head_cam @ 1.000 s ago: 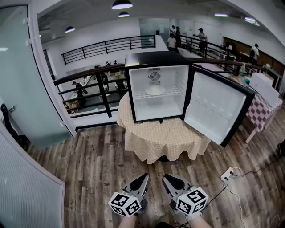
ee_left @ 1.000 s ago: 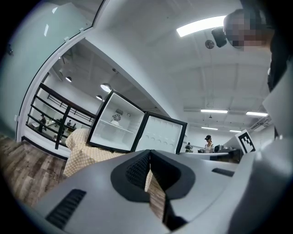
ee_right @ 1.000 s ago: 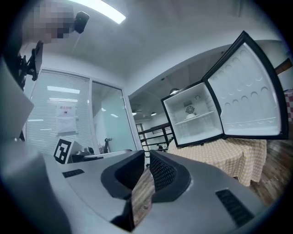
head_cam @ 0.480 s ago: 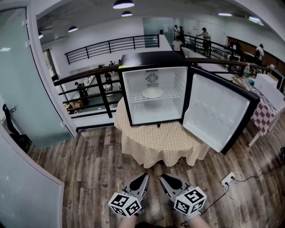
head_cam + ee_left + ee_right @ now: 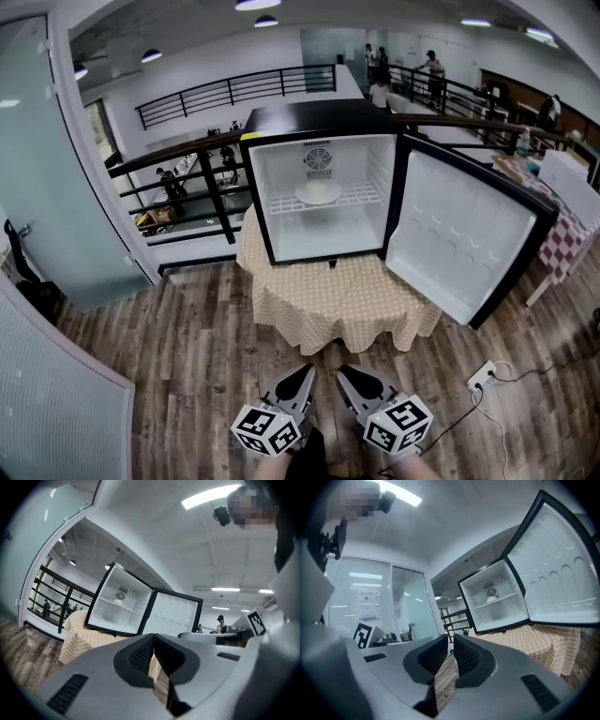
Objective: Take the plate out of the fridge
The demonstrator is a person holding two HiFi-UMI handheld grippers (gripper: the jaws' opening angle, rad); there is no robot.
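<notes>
A small black fridge [image 5: 319,122] stands on a round table with a checked cloth [image 5: 337,291], its door [image 5: 469,239] swung open to the right. A white plate [image 5: 319,192] lies on the wire shelf inside, also seen small in the left gripper view [image 5: 117,597] and in the right gripper view [image 5: 491,598]. Both grippers hang low over the wooden floor, well short of the table. My left gripper [image 5: 305,373] [image 5: 153,637] is shut and empty. My right gripper [image 5: 345,373] [image 5: 451,641] is shut too, with only a thin slit between its pads and nothing held.
A black railing [image 5: 187,155] runs behind the table and a glass partition [image 5: 37,159] stands at the left. A power strip with cables [image 5: 480,372] lies on the floor at the right. Another checked table [image 5: 562,239] stands beyond the open door. People stand far off.
The view has drawn a little nearer to the fridge, which now looks larger and sits slightly lower left. Both grippers have stayed shut in about the same place.
</notes>
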